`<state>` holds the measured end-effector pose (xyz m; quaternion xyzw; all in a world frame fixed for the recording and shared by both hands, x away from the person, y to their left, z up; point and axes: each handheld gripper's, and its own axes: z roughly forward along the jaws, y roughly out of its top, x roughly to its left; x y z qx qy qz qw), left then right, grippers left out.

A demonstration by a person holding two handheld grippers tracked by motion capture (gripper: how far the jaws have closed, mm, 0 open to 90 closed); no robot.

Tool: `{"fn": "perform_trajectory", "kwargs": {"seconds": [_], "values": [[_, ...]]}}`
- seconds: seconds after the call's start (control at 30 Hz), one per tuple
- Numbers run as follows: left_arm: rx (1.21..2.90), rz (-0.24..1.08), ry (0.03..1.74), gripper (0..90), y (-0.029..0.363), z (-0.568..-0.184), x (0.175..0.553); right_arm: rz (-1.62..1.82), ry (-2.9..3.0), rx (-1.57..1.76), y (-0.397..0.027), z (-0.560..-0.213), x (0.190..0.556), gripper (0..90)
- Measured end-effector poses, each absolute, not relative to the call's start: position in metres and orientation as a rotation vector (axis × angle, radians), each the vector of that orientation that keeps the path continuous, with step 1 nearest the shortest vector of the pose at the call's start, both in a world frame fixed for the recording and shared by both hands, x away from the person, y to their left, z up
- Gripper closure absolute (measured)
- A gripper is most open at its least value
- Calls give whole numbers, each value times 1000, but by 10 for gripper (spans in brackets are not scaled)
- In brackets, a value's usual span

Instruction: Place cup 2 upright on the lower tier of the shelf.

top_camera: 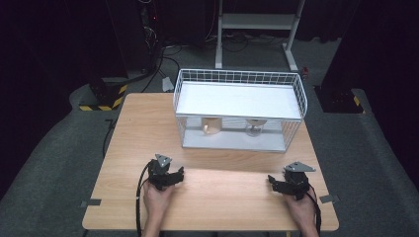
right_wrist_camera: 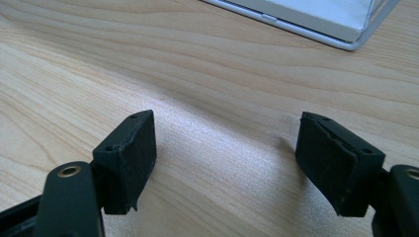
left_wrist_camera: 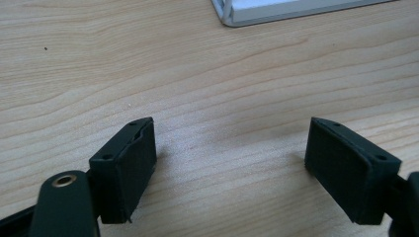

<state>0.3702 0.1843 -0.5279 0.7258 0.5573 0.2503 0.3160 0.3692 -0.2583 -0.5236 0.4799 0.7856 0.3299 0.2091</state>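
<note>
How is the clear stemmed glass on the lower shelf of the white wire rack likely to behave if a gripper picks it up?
The glass looks clear and thin, so it is probably fragile and slippery between hard pads. It seems to stand on a narrow stem, so a sideways nudge could tip it. The rack has an upper shelf close above it, which probably rules out lifting it straight up.

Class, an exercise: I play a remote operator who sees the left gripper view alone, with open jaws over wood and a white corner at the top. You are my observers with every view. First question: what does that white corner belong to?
Observer: It is the base of a white wire rack with a shelf above, on the far half of the table.
Operator: Is anything inside it?
Observer: Under the shelf stand a tan cup and a clear glass, set apart from each other.
Operator: And my other hand?
Observer: The right hand-held gripper is open over bare wood, holding nothing.
</note>
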Motion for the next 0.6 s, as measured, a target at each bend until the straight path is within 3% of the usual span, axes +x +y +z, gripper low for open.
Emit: {"fn": "perform_trajectory", "kwargs": {"seconds": [0.6], "values": [[1909, 652, 1477, 187, 183, -528, 369, 917, 2189, 1327, -259, -524, 370, 235]]}}
